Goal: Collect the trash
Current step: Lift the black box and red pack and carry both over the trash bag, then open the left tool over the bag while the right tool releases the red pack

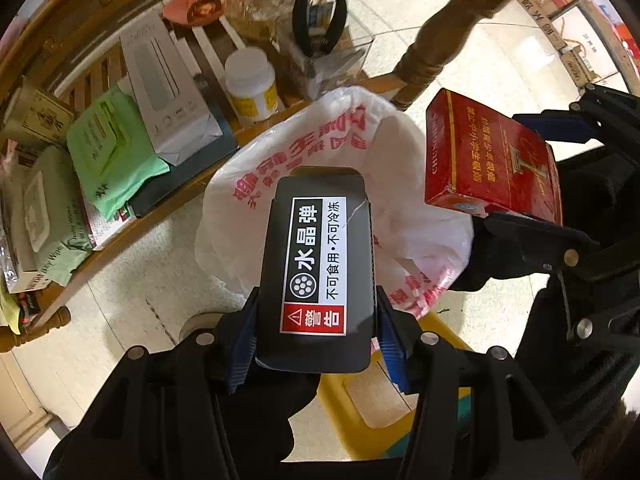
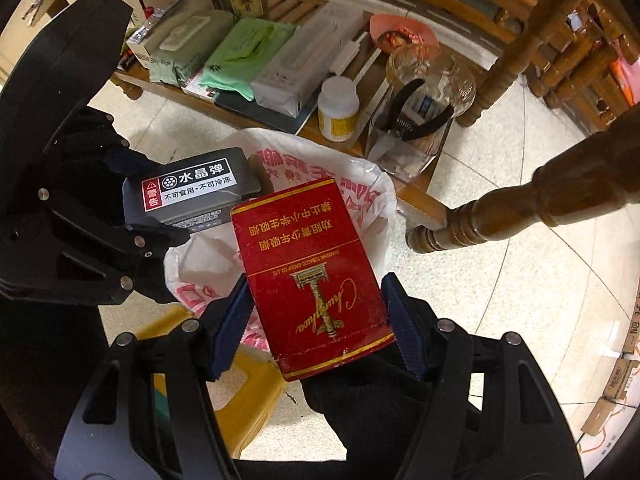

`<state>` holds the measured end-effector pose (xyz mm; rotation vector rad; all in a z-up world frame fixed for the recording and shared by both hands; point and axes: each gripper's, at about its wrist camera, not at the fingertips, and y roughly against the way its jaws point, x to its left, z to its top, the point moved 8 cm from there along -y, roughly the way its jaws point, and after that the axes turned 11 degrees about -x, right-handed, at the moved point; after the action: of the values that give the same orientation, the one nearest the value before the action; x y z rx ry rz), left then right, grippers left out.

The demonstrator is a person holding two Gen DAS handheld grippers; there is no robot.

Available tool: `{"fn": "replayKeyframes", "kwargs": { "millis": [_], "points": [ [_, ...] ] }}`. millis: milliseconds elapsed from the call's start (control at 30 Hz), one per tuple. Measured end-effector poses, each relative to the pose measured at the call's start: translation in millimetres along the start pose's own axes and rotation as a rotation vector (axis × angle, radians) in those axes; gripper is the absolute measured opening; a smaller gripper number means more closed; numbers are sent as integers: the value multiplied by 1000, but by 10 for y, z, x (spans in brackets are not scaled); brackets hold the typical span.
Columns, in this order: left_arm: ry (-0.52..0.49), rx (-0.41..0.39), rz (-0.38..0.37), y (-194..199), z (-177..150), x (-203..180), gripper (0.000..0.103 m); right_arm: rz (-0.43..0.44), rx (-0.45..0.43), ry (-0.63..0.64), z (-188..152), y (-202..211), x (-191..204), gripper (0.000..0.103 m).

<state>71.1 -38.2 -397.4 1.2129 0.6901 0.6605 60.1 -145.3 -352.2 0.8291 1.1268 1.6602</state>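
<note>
Tiled floor [image 1: 132, 312] below; we hold black box [image 1: 316, 276] in left tool [image 1: 316, 344], red cigarette pack [image 2: 316, 280] in right tool [image 2: 320, 336], over white bag [image 1: 400, 168]. Next: release both.

1. The left gripper [image 1: 316, 336] holds the flat box [image 1: 316, 268] between its fingers, pointing down.
2. The bag [image 1: 400, 216] lies open directly below that box, on the floor.
3. To the right of the left gripper, the right gripper [image 2: 316, 324] holds the cigarette pack [image 2: 316, 276], also above the bag.
4. Ahead of both grippers, beyond the bag, runs the low shelf [image 1: 188, 196].
5. On the shelf stand the bottle [image 1: 252, 84] and, to its left, the long carton [image 1: 168, 92].
6. Behind the bag, under the grippers, sits the stool [image 1: 372, 408].
</note>
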Motion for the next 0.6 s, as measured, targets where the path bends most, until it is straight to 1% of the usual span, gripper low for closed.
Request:
{"fn": "replayKeyframes", "kwargs": {
  "millis": [233, 367, 600],
  "points": [
    [48, 79, -29, -299, -20, 84, 52, 7, 42, -12, -17, -344, -27, 64],
    [53, 118, -40, -434, -68, 114, 52, 11, 70, -1, -57, -518, -19, 64],
    [62, 179, -39, -674, -94, 162, 53, 14, 108, 4, -79, -766, -48, 64]
  ]
}}
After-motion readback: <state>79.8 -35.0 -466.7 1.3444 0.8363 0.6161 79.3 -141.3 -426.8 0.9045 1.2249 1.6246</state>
